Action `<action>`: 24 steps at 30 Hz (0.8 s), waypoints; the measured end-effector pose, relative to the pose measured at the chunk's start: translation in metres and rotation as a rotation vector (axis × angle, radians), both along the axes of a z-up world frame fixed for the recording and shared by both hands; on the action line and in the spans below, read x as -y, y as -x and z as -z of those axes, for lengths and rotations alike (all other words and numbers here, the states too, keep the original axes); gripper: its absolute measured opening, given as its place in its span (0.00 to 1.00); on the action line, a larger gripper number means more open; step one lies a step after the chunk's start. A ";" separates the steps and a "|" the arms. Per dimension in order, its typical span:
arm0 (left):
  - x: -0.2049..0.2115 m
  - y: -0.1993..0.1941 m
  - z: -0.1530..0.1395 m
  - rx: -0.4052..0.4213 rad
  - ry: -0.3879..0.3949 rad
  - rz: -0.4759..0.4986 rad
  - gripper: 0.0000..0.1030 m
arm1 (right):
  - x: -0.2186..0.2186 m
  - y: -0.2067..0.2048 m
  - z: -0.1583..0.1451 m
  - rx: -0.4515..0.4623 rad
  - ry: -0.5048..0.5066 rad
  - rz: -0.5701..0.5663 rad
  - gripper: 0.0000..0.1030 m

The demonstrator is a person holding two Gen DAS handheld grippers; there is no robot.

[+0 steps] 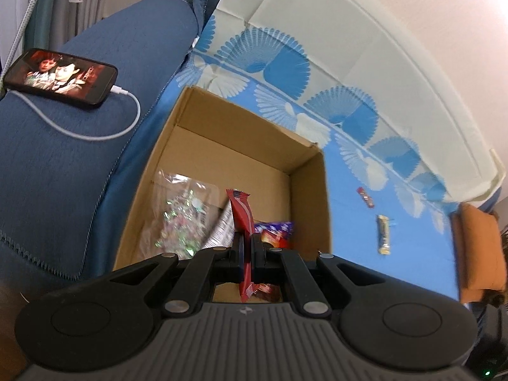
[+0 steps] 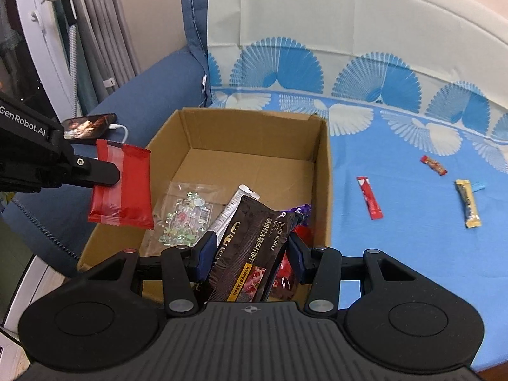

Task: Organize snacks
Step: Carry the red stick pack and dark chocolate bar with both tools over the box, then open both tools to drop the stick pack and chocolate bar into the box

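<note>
My left gripper [image 1: 247, 244] is shut on a red snack packet [image 1: 242, 219], held edge-on above the open cardboard box [image 1: 312, 190]. In the right wrist view the same left gripper [image 2: 109, 174] comes in from the left and holds the red packet [image 2: 123, 187] over the left wall of the box [image 2: 254, 116]. My right gripper [image 2: 252, 252] is shut on a dark brown cracker packet [image 2: 250, 254], its blue pads [image 2: 208, 252] pressing both sides, above the box's near end. A clear candy bag [image 2: 185, 219], a white sachet [image 2: 233, 206] and a purple packet lie inside.
Loose on the blue patterned sheet right of the box are a red stick [image 2: 369, 198], a small red bar [image 2: 434, 164] and a yellow bar [image 2: 467, 203]. A phone [image 1: 62, 77] on a charging cable rests on the blue sofa arm at left. An orange cushion [image 1: 479, 247] sits far right.
</note>
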State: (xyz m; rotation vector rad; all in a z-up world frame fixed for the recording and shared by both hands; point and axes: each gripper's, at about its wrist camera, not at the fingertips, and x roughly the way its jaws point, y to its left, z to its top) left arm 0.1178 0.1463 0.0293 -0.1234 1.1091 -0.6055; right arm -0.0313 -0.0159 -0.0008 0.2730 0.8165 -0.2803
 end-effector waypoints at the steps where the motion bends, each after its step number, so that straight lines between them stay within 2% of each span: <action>1: 0.002 -0.005 0.005 -0.002 -0.011 -0.001 0.03 | 0.002 -0.005 0.004 -0.006 -0.003 -0.001 0.49; 14: 0.023 -0.045 0.059 -0.004 -0.153 0.011 0.03 | 0.017 -0.067 0.053 -0.081 -0.008 -0.033 0.49; 22: 0.030 -0.055 0.077 0.003 -0.216 0.021 0.03 | 0.017 -0.086 0.067 -0.098 -0.003 -0.049 0.50; 24: 0.032 -0.057 0.076 0.029 -0.238 0.028 0.04 | 0.019 -0.089 0.067 -0.095 -0.007 -0.047 0.50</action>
